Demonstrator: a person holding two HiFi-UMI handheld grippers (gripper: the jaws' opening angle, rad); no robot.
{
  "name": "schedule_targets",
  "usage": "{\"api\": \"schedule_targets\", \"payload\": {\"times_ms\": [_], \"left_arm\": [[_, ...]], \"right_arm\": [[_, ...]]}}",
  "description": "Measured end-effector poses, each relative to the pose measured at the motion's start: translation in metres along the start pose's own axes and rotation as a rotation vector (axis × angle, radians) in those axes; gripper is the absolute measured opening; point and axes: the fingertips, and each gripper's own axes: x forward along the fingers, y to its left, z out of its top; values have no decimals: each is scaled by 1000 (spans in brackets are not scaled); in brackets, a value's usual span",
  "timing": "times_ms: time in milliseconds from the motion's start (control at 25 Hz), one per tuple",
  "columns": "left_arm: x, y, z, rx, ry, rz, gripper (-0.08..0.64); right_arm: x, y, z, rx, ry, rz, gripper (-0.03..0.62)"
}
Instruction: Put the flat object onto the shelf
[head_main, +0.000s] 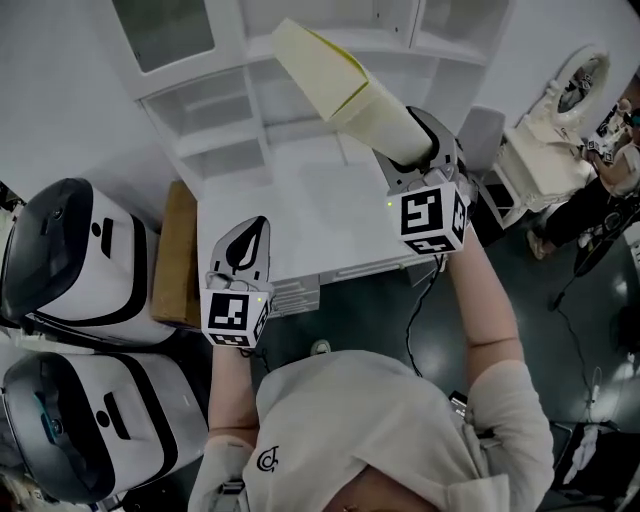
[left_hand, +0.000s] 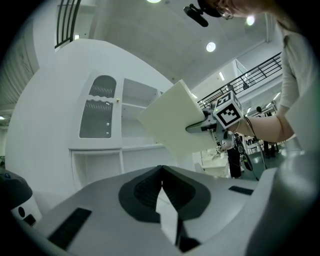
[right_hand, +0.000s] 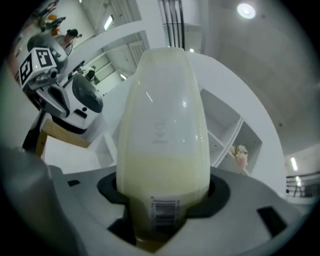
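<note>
A: Start at the far left; what stands there?
B: Two white-and-black machines (head_main: 70, 270), and just beside the table (head_main: 320, 215) a brown wooden stand (head_main: 178, 250); neither lies on the way to the shelf (head_main: 200, 135).
A: And the left gripper?
B: The left gripper (head_main: 259, 226) hovers over the table's left part, its fingers together with nothing between them; it points toward the shelf but carries nothing, so I judge it a bystander here.
A: Where is the flat object?
B: The flat object (head_main: 335, 80), pale yellow, is clamped at its near end in the right gripper (head_main: 405, 140); its long axis runs straight out from the fingers, up and leftward in the head view, so its free end lies before the shelf's openings; the right hand is plainly the nearer one.
A: Does it touch the shelf?
B: I cannot tell; the object looks tilted rather than level, so I judge it needs squaring to an opening; the shelf's own frame between compartments is what could catch it.
A: Further right?
B: A person (head_main: 600, 190) is well apart from the shelf, clear of the move.
</note>
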Motion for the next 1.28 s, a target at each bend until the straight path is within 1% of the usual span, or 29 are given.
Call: {"api": "schedule_targets", "payload": {"times_ms": [80,160,320,480,640,760,920,1000,1120,1280], "left_arm": [[9,16,0,4,-4,0,12],[16,31,-2,13,-3,-2,12],[25,51,-13,23,13,-8,12],[30,64,-20,1,24,9,12],[38,74,-24,0,32,34,12],[49,87,-24,7,32,62,12],[64,91,-23,5,28,85,12],[72,93,-25,4,32,95,12],[82,100,-30,-8,43,119,12],[93,105,-38,-16,59,138,12]], "right_arm": [[24,-9,8,-79,24,-11,285],[45,-16,16,-139,37,-19,285],[82,-26,25,-279,72,-47,285],[123,-31,22,-451,123,-44,285],[160,-30,11,-564,169,-10,287],[185,-33,10,-663,199,-28,295],[211,-23,-1,-722,204,26,293],[223,-18,-5,-749,200,40,293],[242,-11,-4,-754,170,44,295],[266,-5,-14,-753,147,77,302]]}}
